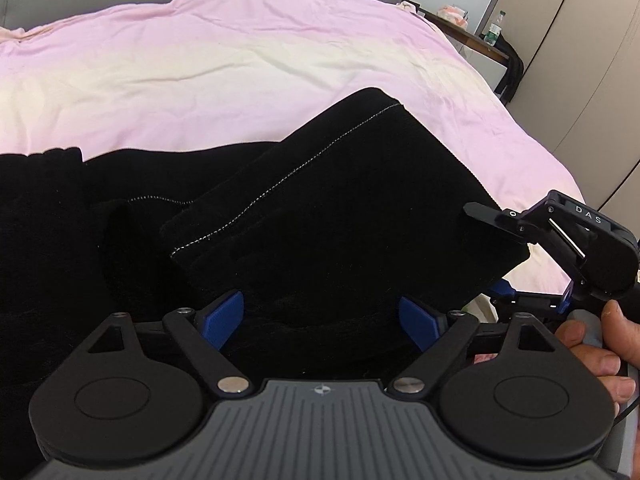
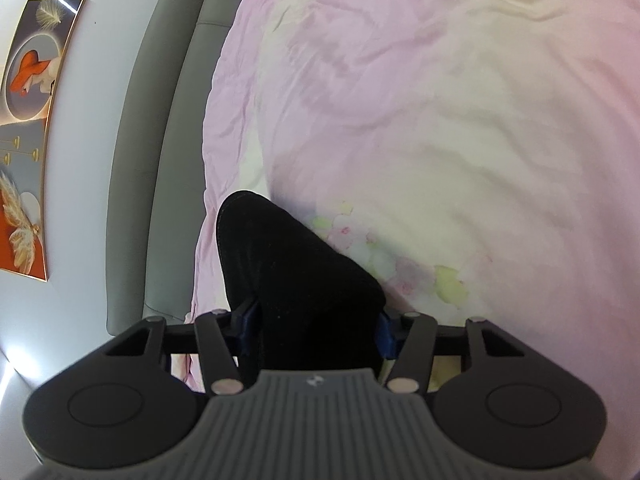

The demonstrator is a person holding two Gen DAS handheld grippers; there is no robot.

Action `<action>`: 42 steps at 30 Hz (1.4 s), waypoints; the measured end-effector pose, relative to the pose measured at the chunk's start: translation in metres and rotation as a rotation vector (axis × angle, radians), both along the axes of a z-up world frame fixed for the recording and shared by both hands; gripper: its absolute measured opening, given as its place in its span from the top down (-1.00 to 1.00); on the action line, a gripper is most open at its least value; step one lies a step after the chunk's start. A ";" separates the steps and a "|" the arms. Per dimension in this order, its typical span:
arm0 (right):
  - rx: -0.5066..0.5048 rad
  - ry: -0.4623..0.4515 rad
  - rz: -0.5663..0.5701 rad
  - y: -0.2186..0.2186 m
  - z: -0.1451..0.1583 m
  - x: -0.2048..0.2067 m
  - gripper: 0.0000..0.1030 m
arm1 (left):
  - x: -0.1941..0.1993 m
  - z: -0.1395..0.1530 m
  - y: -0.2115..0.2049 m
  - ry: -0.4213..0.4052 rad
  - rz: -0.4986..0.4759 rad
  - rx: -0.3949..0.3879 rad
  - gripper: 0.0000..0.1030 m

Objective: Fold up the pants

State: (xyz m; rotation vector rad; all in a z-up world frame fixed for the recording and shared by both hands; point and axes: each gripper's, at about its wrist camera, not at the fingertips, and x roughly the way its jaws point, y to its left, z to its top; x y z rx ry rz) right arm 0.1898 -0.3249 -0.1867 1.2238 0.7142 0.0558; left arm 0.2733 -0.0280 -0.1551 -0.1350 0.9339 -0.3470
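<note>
Black pants (image 1: 280,208) with a white-stitched seam lie on a pink bedspread (image 1: 240,60). One leg end is folded back over the rest. My left gripper (image 1: 320,316) has black cloth filling the gap between its blue fingers (image 1: 224,316), which stand apart. My right gripper (image 1: 496,220) shows at the right edge of the left wrist view, clamped on the far corner of the folded leg. In the right wrist view, the right gripper (image 2: 316,328) holds a bunch of the black pants (image 2: 292,272) above the bedspread (image 2: 440,120).
A grey headboard (image 2: 160,160) and a wall with a framed picture (image 2: 32,120) stand past the bed. A bedside table (image 1: 472,36) with a bottle (image 1: 493,30) is at the back right, next to wardrobe doors (image 1: 580,60).
</note>
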 end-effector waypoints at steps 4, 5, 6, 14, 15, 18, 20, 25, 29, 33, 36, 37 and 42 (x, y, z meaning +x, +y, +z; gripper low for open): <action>-0.003 0.013 0.010 0.001 -0.004 0.003 -0.17 | -0.005 -0.003 -0.001 -0.021 -0.030 0.037 -1.00; -0.003 0.011 0.013 0.001 -0.005 0.004 -0.22 | -0.009 -0.005 -0.004 -0.039 -0.048 0.065 -1.00; -0.006 0.009 0.015 0.001 -0.005 0.005 -0.23 | -0.013 -0.008 -0.007 -0.054 -0.063 0.092 -1.00; -0.005 0.005 0.011 0.001 -0.006 0.004 -0.25 | -0.020 0.016 0.018 -0.053 0.091 -0.006 -0.87; -0.002 0.005 0.009 0.001 -0.006 0.003 -0.25 | -0.024 0.020 0.018 -0.085 0.090 0.006 -0.87; 0.005 0.000 0.008 0.002 -0.007 0.004 -0.30 | -0.028 0.025 0.016 -0.117 0.054 0.034 -0.87; 0.003 -0.004 0.010 0.003 -0.008 0.005 -0.33 | -0.028 0.021 0.015 -0.106 0.029 0.024 -0.86; -0.046 -0.009 0.022 0.003 -0.003 0.002 0.24 | -0.026 0.008 0.007 -0.058 0.013 0.060 -0.83; -0.066 -0.054 0.035 0.007 0.004 0.001 0.36 | -0.023 -0.008 -0.001 0.030 -0.007 0.080 -0.84; -0.072 -0.076 0.038 0.008 0.006 0.002 0.37 | -0.026 0.015 0.004 0.039 0.010 0.046 -0.62; -0.035 -0.055 0.022 0.005 0.001 0.001 0.37 | -0.044 0.047 0.026 -0.049 0.047 -0.009 -0.62; -0.028 -0.050 0.018 0.005 0.000 0.001 0.37 | -0.050 0.059 0.039 -0.088 0.067 -0.013 -0.69; -0.032 -0.052 0.018 0.005 0.002 0.000 0.37 | -0.067 0.075 0.105 -0.177 0.225 0.141 -0.78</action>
